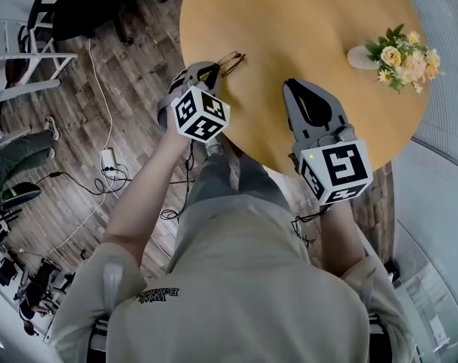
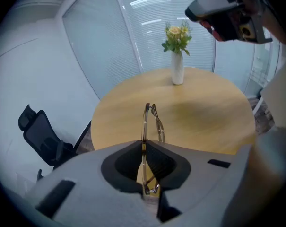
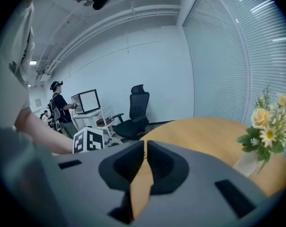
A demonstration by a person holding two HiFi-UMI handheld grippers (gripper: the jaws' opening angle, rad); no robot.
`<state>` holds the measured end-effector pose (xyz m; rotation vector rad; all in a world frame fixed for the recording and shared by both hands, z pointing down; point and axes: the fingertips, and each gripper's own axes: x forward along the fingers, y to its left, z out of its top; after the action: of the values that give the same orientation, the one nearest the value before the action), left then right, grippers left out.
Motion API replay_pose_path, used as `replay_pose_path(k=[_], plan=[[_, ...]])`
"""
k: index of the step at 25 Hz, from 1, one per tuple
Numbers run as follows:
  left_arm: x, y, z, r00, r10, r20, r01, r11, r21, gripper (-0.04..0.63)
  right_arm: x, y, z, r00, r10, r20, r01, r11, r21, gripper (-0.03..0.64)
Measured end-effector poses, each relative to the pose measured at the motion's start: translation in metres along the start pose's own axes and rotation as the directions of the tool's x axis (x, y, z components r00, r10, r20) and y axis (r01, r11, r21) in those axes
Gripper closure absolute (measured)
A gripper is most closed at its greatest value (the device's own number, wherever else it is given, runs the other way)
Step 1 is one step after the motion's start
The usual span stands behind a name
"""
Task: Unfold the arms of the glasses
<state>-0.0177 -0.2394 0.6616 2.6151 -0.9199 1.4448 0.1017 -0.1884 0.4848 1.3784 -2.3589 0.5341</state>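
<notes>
Thin wire-rimmed glasses (image 2: 151, 119) stand edge-on between the jaws of my left gripper (image 2: 143, 145), which is shut on the frame. In the head view the glasses (image 1: 231, 61) stick out past the left gripper (image 1: 211, 69) over the near left edge of the round wooden table (image 1: 304, 29). Whether the arms lie folded against the frame I cannot tell. My right gripper (image 1: 293, 88) hovers over the table's near edge, about a hand's width right of the glasses. In its own view the right gripper (image 3: 145, 148) is shut with nothing between its jaws.
A white vase of yellow flowers (image 1: 399, 51) stands at the table's right side, also seen as the vase (image 2: 177, 67) and the flowers (image 3: 265, 126). A black office chair (image 3: 135, 110) and a standing person (image 3: 60, 105) are beyond the table. Cables and a power strip (image 1: 107, 161) lie on the floor.
</notes>
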Motion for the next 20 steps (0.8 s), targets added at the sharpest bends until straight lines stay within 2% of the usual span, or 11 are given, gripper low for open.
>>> replay_pose_path(k=[5,12,16,20], plan=[[-0.041,0.029,0.040,0.986,0.079,0.144,-0.073,0.996,-0.052,0.555,-0.008,-0.003,0.021,0.999,-0.014,0.042,0.015,1.000,-0.021,0.577],[-0.114,0.067,0.090,0.940,0.179,0.292,-0.142,0.979,-0.145,0.555,-0.018,0.007,0.060,0.993,-0.006,0.117,0.014,0.998,-0.062,0.577],[-0.161,0.083,0.118,0.897,0.230,0.378,-0.158,0.965,-0.212,0.555,-0.026,0.015,0.087,0.984,0.011,0.178,0.005,0.996,-0.090,0.577],[-0.211,0.097,0.145,0.830,0.296,0.472,-0.213,0.952,-0.221,0.555,-0.041,0.024,0.118,0.967,0.020,0.253,0.010,0.993,-0.116,0.577]])
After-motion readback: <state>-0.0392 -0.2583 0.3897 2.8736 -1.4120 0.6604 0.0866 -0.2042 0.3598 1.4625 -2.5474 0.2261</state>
